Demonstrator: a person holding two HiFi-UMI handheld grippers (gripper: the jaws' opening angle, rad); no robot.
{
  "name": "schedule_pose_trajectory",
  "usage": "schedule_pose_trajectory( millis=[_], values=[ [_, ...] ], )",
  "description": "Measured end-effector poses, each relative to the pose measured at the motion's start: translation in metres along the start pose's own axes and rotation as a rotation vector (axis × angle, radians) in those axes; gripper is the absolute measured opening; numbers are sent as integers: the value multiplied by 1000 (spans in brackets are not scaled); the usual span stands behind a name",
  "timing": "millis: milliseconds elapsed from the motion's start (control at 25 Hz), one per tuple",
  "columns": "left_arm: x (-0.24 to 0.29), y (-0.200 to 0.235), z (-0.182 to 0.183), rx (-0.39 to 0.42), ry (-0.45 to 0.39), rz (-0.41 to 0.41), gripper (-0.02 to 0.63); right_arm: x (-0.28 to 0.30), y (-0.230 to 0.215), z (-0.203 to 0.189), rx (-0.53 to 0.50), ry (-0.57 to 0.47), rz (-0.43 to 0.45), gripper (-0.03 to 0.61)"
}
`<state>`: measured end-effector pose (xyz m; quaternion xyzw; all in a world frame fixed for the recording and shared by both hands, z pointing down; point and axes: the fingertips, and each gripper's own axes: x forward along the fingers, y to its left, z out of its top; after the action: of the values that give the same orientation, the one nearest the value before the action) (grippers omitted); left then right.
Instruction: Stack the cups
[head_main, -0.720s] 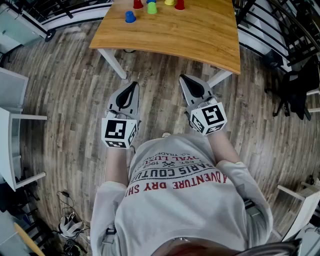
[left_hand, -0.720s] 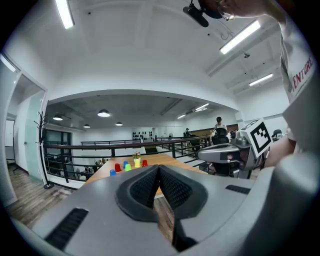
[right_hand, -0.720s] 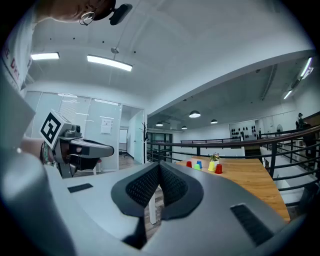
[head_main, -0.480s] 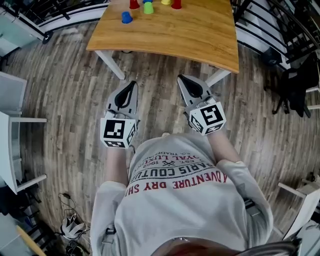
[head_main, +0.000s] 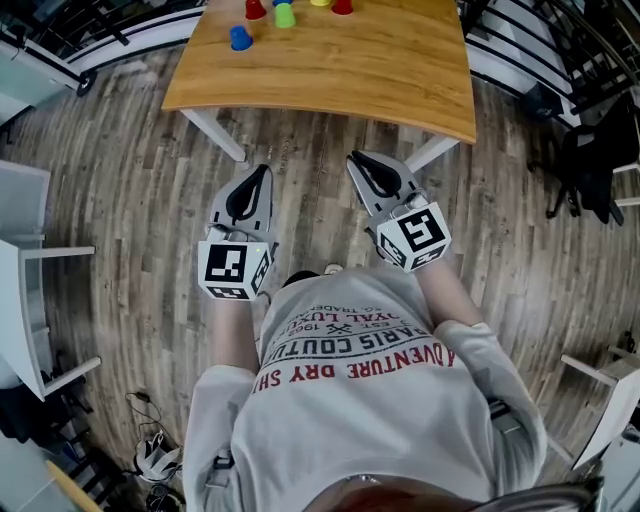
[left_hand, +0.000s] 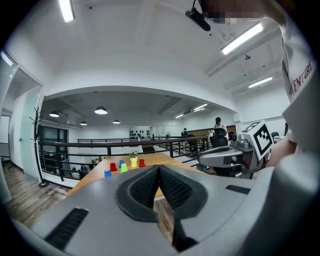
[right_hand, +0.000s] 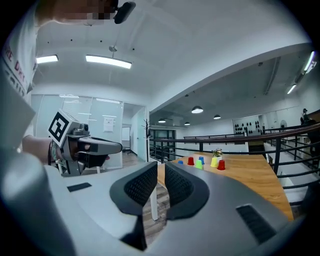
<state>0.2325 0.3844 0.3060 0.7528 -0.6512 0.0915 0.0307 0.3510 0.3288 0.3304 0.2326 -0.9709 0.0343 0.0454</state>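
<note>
Left claw (head_main: 264, 170), right claw (head_main: 353, 158): both shut, empty, held approx level over floor, aimed at table (head_main: 380, 80), prob. approach carry. Cups unstacked at far edge, blue cup (head_main: 240, 38) nearest, well beyond reach.

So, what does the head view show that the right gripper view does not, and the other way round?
Only the head view: the right gripper seen from above with its marker cube, and a tangle of cables on the floor behind the person.

Only the right gripper view: the ceiling lights, a coat stand, a small plant and a second blue cup at the table's far end.

Both: the wooden table, the green cup among the other cups, and the left gripper, jaws together.
</note>
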Motion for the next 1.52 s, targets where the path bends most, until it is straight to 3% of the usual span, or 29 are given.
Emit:
schedule_pose_trajectory(
  millis=[40, 160, 600, 1240, 1520],
  values=[
    [3, -1, 0, -1, 2, -1, 15, 0, -3, -2, -7, 9, -1, 45],
    [10, -1, -1, -6, 13, 1, 15, 3, -17, -7, -8, 30, -20, 199],
    [57, 73, -25, -43, 41, 12, 15, 67, -57, -16, 80, 48, -90, 199],
    [239, 303, -1, -42, 23, -147, 15, 330, -139, 18, 67, 128, -227, 199],
    [304, 367, 5, -25, 22, -243, 15, 406, -174, 15, 103, 181, -318, 199]
  ],
)
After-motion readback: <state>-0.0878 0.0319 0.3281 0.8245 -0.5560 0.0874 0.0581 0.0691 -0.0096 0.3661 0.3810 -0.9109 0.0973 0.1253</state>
